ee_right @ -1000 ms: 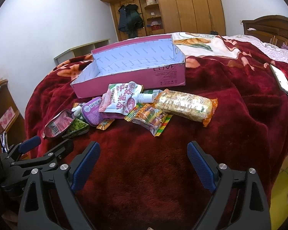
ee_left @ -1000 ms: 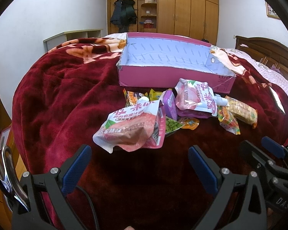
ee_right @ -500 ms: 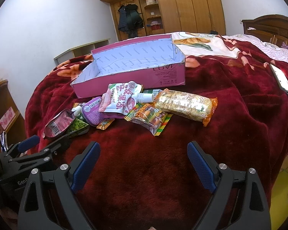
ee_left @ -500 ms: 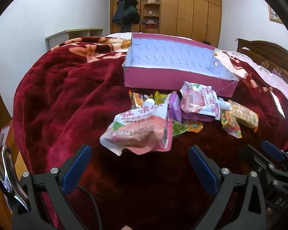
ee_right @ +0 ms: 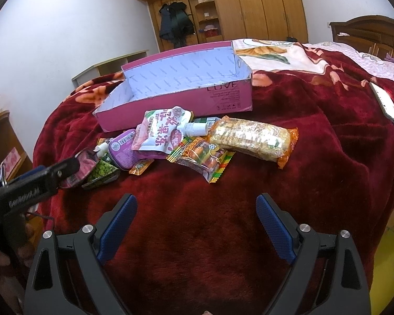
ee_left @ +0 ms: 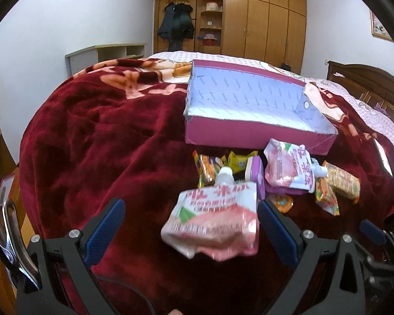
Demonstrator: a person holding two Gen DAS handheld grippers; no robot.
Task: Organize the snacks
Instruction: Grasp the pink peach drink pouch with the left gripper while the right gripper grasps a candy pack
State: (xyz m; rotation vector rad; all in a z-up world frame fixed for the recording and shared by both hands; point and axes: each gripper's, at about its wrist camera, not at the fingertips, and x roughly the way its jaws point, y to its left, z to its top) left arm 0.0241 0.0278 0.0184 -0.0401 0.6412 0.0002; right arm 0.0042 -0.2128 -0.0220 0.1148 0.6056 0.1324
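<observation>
The left gripper [ee_left: 189, 215] is wide apart w/ the near pink jelly pouch [ee_left: 215, 223] sitting between its fingers — right pad looks just beside the pouch's right edge, left pad well clear. Not clamped yet. Pouch's long axis runs near-to-far, white cap [ee_left: 225, 173] pointing away toward the pink box [ee_left: 249, 134], which looks empty, just beyond the snack pile. So the grab prob. closes across the pouch's width.

The right gripper [ee_right: 195, 223] is also spread, holding nothing, over bare red blanket [ee_right: 315, 157]; the cracker pack [ee_right: 252, 137] and 2nd jelly pouch [ee_right: 161, 134] lie farther off. Left is clearly nearer its target.
</observation>
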